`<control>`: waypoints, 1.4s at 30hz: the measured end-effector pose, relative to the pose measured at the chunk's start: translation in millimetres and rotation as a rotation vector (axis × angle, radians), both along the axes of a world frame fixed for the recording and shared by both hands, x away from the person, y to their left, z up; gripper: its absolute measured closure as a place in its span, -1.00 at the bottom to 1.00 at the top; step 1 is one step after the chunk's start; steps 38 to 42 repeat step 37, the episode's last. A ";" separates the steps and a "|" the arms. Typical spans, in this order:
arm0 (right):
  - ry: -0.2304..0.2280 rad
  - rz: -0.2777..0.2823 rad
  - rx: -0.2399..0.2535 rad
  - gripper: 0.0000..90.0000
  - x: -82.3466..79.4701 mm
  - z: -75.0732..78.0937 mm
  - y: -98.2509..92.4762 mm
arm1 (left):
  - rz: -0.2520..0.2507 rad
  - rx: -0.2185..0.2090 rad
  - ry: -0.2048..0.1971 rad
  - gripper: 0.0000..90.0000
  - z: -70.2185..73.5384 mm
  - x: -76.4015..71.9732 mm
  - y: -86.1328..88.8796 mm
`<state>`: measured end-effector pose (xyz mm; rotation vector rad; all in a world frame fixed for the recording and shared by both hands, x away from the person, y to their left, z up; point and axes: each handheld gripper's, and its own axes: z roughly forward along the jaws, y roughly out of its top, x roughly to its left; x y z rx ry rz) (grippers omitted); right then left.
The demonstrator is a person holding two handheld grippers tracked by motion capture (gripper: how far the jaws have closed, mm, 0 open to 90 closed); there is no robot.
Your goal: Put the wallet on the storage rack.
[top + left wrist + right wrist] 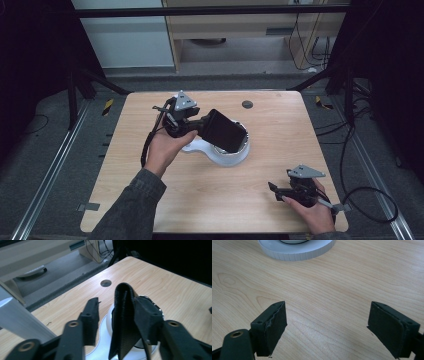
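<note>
Wallet (123,322) hides scale (105,322) top

A white scale (220,152) rests on the wooden table (210,200).

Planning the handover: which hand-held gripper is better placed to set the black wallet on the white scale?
Left: the left hand-held gripper has the black wallet over the white scale.

Lab or test-rig setting. Square light wood-grain table (210,200) with a round cable hole (247,104), standing on grey carpet between floor-mounted metal rails (47,180). Black-and-yellow hazard tape marks (108,106), loose black cables (372,200), dark curtains at both sides, pale wooden cabinet (240,30) behind.
</note>
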<state>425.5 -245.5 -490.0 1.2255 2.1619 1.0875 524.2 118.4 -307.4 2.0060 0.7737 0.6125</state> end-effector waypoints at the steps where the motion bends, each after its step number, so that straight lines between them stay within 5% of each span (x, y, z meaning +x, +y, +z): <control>1: -0.001 0.001 -0.003 -0.66 0.1 -0.1 -0.4 | -0.007 0.007 -0.009 0.11 0.8 -3.0 1.3; 10: 0.011 -0.008 -0.009 -0.77 0.9 -1.8 0.4 | -0.063 -0.002 -0.036 -0.53 -7.8 -53.2 24.2; 17: 0.045 -0.014 -0.011 -0.86 4.0 -6.4 1.9 | -0.055 0.005 0.034 -0.82 -50.2 -74.6 49.3; 26: 0.101 -0.017 -0.015 -0.90 9.4 -15.0 4.5 | 0.008 0.018 0.167 -0.87 -127.3 -74.3 89.5; 30: 0.113 -0.028 -0.032 -0.93 12.9 -20.4 5.9 | 0.088 0.042 0.201 -0.86 -162.7 -71.4 111.0; 36: 0.089 -0.032 -0.074 -0.97 11.3 -23.0 9.8 | 0.154 0.057 0.246 -0.85 -185.9 -62.2 135.8; 42: 0.089 -0.035 -0.074 -0.97 11.1 -23.0 10.0 | 0.163 0.050 0.257 -0.85 -187.2 -61.3 138.5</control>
